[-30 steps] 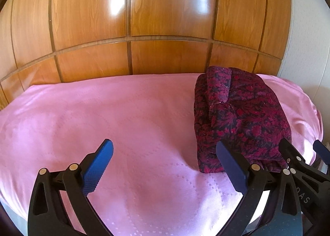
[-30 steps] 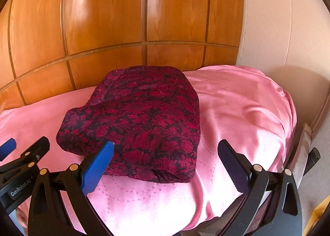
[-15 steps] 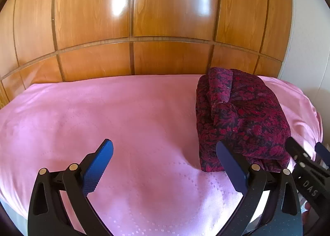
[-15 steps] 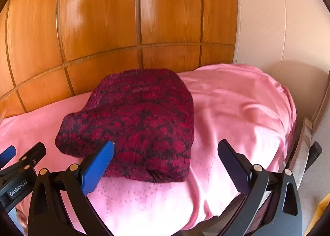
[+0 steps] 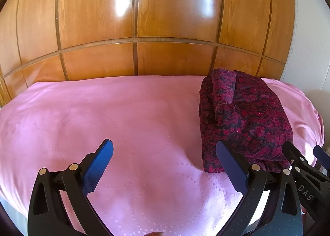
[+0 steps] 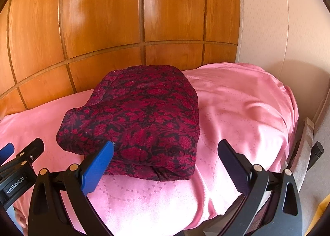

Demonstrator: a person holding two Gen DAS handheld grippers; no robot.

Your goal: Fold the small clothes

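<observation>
A dark red floral garment [image 5: 243,120] lies folded in a compact bundle on the pink bedspread [image 5: 123,116], at the right in the left wrist view and centre in the right wrist view [image 6: 140,120]. My left gripper [image 5: 165,165] is open and empty, held above the bedspread to the left of the garment. My right gripper [image 6: 165,165] is open and empty, just in front of the garment's near edge. Each gripper's tips show at the edge of the other's view.
A glossy wooden panelled headboard [image 5: 136,29] stands right behind the bed. A pale wall [image 6: 278,29] is at the right. The bed's right edge drops off to a dark frame and floor [image 6: 309,153].
Both grippers have drawn back slightly from the garment and stay open. The folded garment has not moved.
</observation>
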